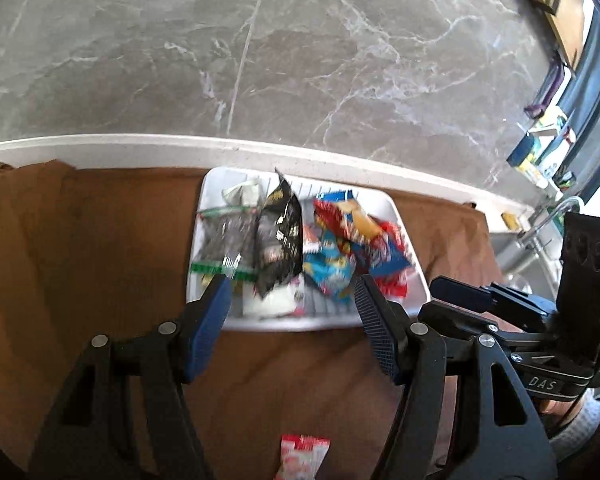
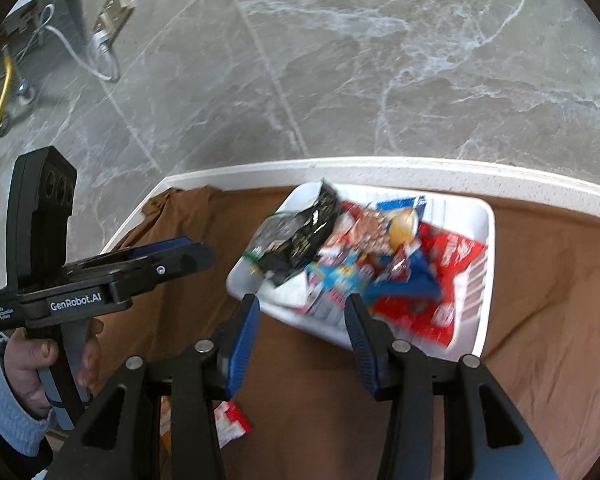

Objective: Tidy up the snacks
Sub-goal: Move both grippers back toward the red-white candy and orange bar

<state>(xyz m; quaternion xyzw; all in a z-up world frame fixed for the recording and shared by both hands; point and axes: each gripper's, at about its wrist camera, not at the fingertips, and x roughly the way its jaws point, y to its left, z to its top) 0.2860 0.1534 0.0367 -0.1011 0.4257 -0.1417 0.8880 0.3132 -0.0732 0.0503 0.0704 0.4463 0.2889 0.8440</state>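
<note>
One white tray [image 1: 402, 216] holding several snack packets, exact number unclear; one black packet [image 1: 280, 240]; one red-and-white packet [image 1: 302, 456] outside.

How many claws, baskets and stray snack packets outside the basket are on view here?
Claws: 2, the left claw and the right claw, both open.
White basket: 1.
Red-and-white snack packet lying outside it on the brown cloth: 1.
Total: 4.

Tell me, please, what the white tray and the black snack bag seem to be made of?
The white tray looks like moulded plastic, smooth and matte, with ribs across its floor. The black snack bag looks like glossy foil or plastic film: it is crinkled and shows bright glints, though motion blur leaves this open.
</note>
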